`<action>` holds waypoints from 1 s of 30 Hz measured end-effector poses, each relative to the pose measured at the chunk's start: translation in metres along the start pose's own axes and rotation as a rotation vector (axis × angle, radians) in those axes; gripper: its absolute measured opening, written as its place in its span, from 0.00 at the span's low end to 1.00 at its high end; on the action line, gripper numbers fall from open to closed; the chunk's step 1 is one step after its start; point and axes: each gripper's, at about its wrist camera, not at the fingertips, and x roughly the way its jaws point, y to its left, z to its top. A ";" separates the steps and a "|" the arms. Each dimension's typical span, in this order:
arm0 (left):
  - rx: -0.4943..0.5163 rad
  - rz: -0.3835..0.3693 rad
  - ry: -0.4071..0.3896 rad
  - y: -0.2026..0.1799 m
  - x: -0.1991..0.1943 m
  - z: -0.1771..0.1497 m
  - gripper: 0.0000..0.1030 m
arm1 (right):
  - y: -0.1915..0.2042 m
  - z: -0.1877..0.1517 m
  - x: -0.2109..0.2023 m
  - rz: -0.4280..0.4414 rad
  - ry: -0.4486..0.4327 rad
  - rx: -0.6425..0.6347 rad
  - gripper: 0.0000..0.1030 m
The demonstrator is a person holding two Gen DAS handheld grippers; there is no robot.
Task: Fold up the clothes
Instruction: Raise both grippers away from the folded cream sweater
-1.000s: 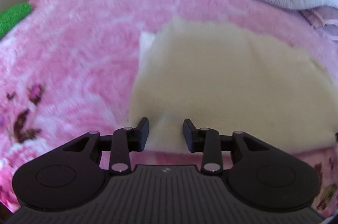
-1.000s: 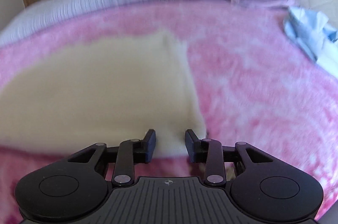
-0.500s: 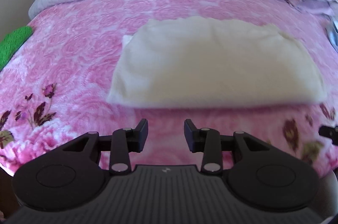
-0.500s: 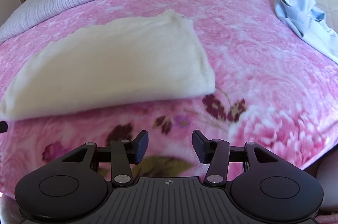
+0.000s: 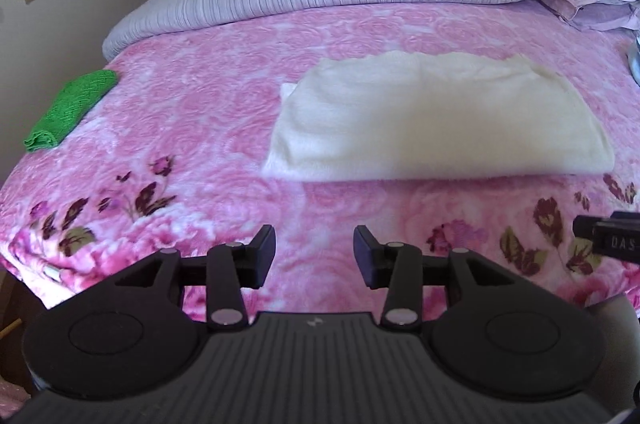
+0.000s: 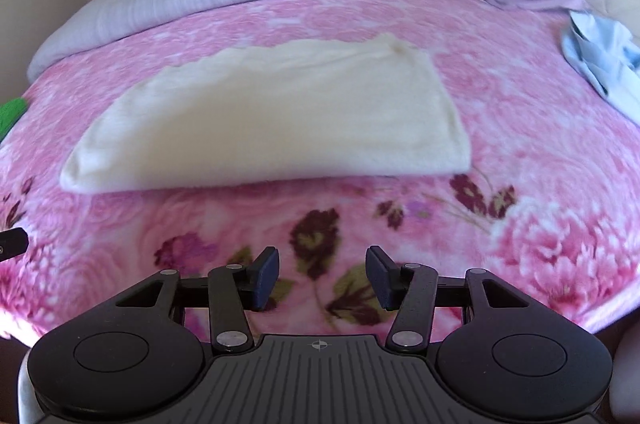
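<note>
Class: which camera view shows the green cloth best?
The left wrist view: the folded green cloth lies whole at the bed's left edge. The right wrist view shows only a green sliver of it, cut off by the picture's left border.

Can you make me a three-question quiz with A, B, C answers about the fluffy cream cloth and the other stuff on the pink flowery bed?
1. Where is the rolled green towel?
A. near the bed's left edge
B. on the cream cloth
C. between the grippers

2. What colour is the crumpled garment at the right?
A. red
B. light blue
C. black

3. How does the fluffy cream cloth lie?
A. hanging from a gripper
B. rolled into a ball
C. folded flat on the pink floral blanket

Answers: 1 A, the left wrist view shows it by the left edge. 2 B, it looks pale blue. 3 C, it rests flat, both grippers apart from it.
</note>
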 end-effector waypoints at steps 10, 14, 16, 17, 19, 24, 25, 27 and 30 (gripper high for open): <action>0.080 -0.086 -0.026 -0.025 0.000 0.001 0.38 | -0.023 -0.009 -0.014 -0.075 -0.018 0.067 0.51; 0.054 -0.107 -0.021 -0.018 0.005 0.001 0.38 | -0.019 -0.006 -0.017 -0.108 -0.023 0.047 0.51; 0.039 -0.109 -0.016 -0.013 0.008 0.001 0.38 | -0.013 -0.004 -0.019 -0.116 -0.031 0.023 0.51; 0.032 -0.108 -0.014 -0.011 0.009 0.001 0.38 | -0.011 -0.003 -0.020 -0.120 -0.035 0.011 0.51; 0.023 -0.107 -0.013 -0.006 0.011 0.001 0.38 | -0.007 -0.002 -0.020 -0.125 -0.041 -0.007 0.51; 0.003 -0.101 -0.002 0.006 0.019 0.002 0.40 | -0.003 0.002 -0.014 -0.132 -0.038 -0.029 0.51; -0.002 -0.099 0.001 0.008 0.021 0.003 0.40 | -0.003 0.003 -0.012 -0.134 -0.035 -0.032 0.51; -0.010 -0.096 0.010 0.011 0.027 0.004 0.40 | -0.003 0.006 -0.008 -0.136 -0.029 -0.034 0.51; -0.016 -0.094 0.021 0.014 0.035 0.008 0.40 | -0.003 0.009 0.000 -0.140 -0.021 -0.035 0.51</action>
